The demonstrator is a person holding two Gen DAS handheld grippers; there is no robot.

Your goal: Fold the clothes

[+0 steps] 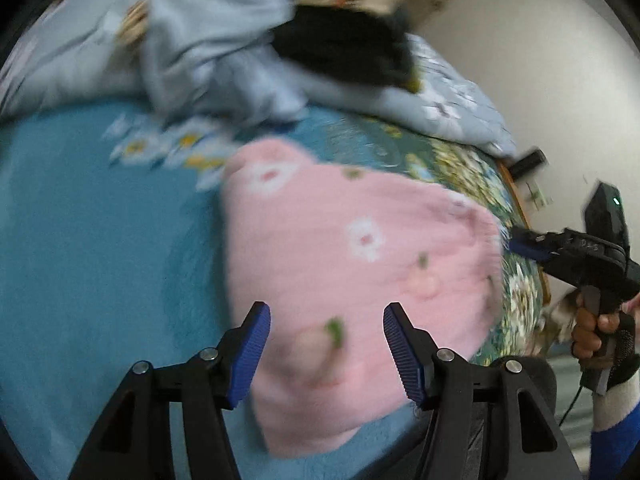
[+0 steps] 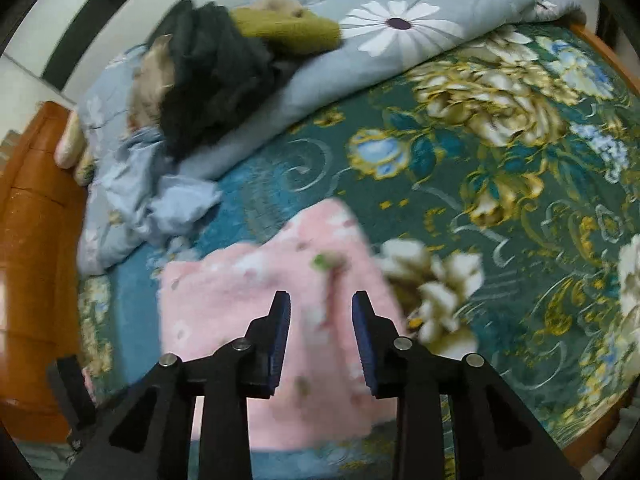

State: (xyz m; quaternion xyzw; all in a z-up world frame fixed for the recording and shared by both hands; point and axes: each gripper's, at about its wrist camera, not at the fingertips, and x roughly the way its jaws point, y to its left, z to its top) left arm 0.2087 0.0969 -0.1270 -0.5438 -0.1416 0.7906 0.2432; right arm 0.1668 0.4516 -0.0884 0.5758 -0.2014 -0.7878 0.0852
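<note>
Black left gripper (image 1: 326, 354) with ribbed blue jaws, silver screws.

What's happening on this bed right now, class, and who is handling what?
A person with a gripper in each hand is folding clothes on a bed. A pink fleece garment lies folded on the floral bedspread. The left gripper and right gripper are above it, jaws open, gripping nothing. More clothes are heaped on the quilt behind.

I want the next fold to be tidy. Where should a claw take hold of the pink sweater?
Probably the pink sweater at its right-hand ribbed edge, coming in from the right: that edge lies flat on the bedspread, and the right claw is already beside it.
</note>
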